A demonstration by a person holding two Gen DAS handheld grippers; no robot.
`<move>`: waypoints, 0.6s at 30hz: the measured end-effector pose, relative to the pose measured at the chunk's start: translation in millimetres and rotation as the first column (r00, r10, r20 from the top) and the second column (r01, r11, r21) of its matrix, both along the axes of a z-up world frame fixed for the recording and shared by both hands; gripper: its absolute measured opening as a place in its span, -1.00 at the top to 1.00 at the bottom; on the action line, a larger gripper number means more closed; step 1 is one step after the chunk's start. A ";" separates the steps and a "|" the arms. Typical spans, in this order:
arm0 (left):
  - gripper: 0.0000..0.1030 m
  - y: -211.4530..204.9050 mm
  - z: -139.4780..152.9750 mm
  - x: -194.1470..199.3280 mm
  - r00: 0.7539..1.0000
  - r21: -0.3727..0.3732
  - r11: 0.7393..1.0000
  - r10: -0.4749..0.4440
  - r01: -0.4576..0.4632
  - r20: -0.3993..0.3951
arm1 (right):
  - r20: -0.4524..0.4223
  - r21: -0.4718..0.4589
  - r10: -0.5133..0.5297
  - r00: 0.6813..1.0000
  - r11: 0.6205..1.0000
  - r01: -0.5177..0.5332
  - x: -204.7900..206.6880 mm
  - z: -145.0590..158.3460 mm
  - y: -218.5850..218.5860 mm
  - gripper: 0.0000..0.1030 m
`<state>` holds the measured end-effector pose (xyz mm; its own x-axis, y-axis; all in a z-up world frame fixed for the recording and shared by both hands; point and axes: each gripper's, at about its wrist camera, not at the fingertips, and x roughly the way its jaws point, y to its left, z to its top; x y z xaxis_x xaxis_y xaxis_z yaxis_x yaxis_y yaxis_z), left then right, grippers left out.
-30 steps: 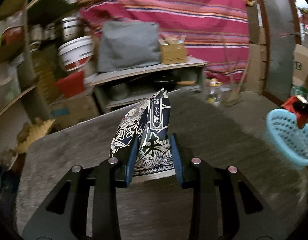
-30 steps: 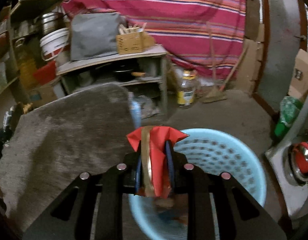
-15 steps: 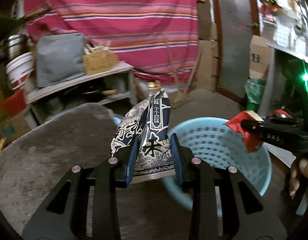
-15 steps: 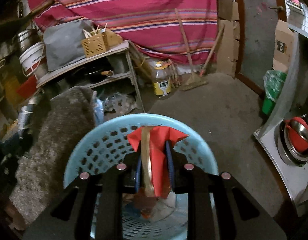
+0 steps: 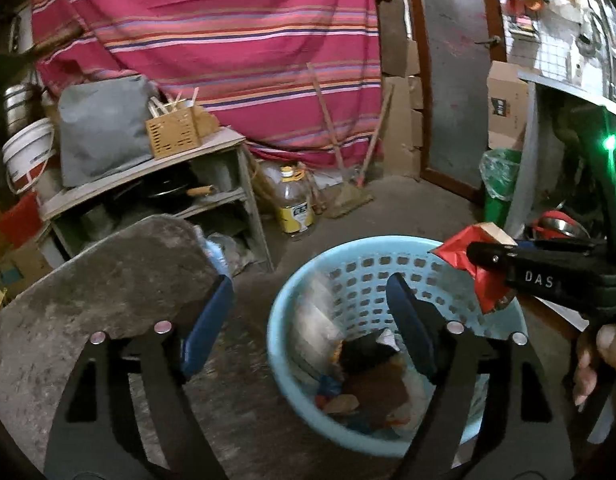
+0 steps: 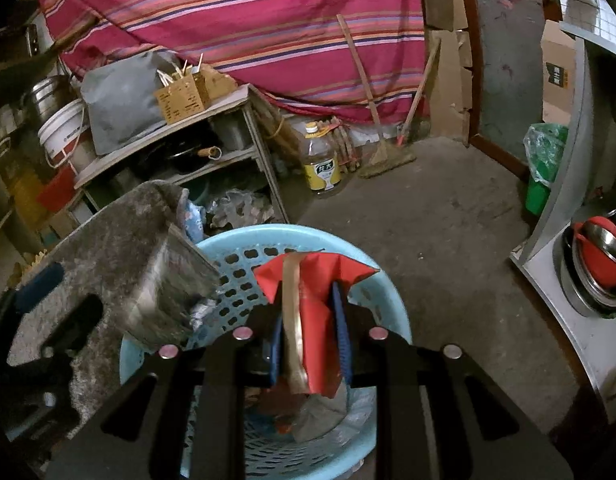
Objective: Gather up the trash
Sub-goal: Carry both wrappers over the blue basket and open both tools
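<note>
A light blue perforated basket (image 5: pixel 292 320) sits on the floor and holds several pieces of trash; it also shows in the right wrist view (image 6: pixel 236 264). My left gripper (image 5: pixel 308 324) is open and empty above the basket's near rim. A blurred silvery wrapper (image 6: pixel 168 300) is in the air at the basket's left edge, also a pale blur in the left wrist view (image 5: pixel 316 312). My right gripper (image 6: pixel 310 332) is shut on a red and gold wrapper (image 6: pixel 316 320) over the basket. The left wrist view shows this red wrapper (image 5: pixel 468 256) above the basket's right rim.
A grey carpeted table (image 5: pixel 88 280) lies left of the basket. A shelf unit (image 5: pixel 148 192), a yellow-labelled bottle (image 5: pixel 294 204) and brooms (image 5: pixel 348 196) stand behind. A green bag (image 6: pixel 544 160) and a white appliance (image 6: pixel 588 280) are at the right.
My left gripper has opened and let go of the dark patterned snack bag, which drops toward the basket. Both grippers have moved further over the basket.
</note>
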<state>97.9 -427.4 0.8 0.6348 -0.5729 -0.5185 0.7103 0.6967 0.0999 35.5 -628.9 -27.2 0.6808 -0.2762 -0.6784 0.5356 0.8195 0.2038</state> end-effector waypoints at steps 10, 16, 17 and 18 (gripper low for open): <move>-0.89 90.1 24.9 13.7 0.985 -0.072 0.983 0.173 -0.171 0.021 | -0.012 -0.021 0.060 0.998 0.998 -0.060 33.5 -6.1 32.1 -0.41; -0.89 152.3 41.5 13.0 0.966 -0.108 0.962 0.255 -0.250 0.037 | -0.045 -0.057 0.049 0.998 0.997 -0.052 42.6 -7.3 48.9 -0.73; -0.89 159.5 43.3 12.4 0.964 -0.113 0.959 0.265 -0.259 0.036 | -0.044 -0.063 0.045 0.998 0.997 -0.048 41.0 -5.9 52.0 -0.76; -0.89 173.7 45.0 10.3 0.960 -0.121 0.954 0.279 -0.273 0.033 | -0.043 -0.070 0.042 0.998 0.997 -0.045 38.6 -4.4 56.0 -0.80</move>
